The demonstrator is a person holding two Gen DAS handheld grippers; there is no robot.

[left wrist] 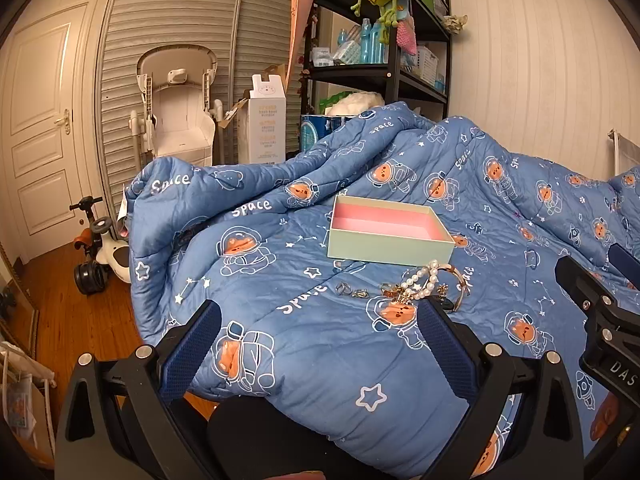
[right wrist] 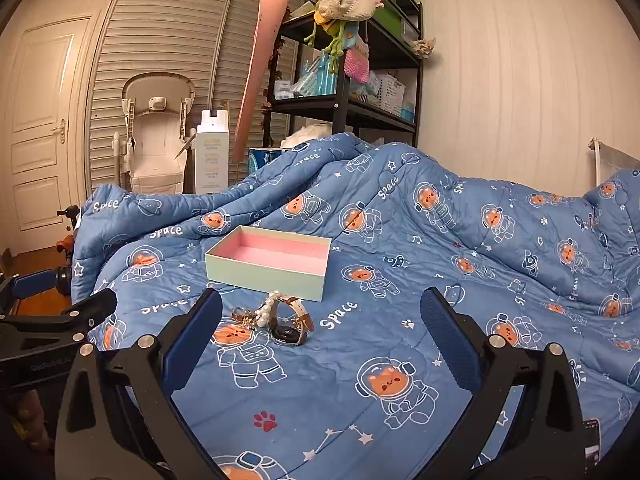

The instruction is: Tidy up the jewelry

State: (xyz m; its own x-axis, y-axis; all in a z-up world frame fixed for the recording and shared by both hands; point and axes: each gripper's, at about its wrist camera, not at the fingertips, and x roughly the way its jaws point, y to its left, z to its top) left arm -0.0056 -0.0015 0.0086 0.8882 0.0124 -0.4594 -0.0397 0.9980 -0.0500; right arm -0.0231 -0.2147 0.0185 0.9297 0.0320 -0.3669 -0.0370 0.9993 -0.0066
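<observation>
A pale green box with a pink lining (left wrist: 390, 236) (right wrist: 272, 262) sits open and empty on the blue quilt. In front of it lies a small pile of jewelry: a pearl bracelet (left wrist: 420, 282) (right wrist: 267, 309), a watch with a brown strap (right wrist: 294, 322) (left wrist: 460, 284), gold pieces (right wrist: 242, 316) (left wrist: 394, 294) and two silver rings (left wrist: 352, 290). My left gripper (left wrist: 320, 332) is open and empty, just short of the pile. My right gripper (right wrist: 322, 320) is open and empty, with the pile between its fingers near the left one.
The blue space-print quilt (left wrist: 312, 320) covers the bed and bunches up behind the box. A black shelf unit (right wrist: 348, 80), a white baby chair (left wrist: 180, 108) and a tall carton (left wrist: 266, 120) stand behind. A ride-on toy (left wrist: 100, 248) stands on the wooden floor at left.
</observation>
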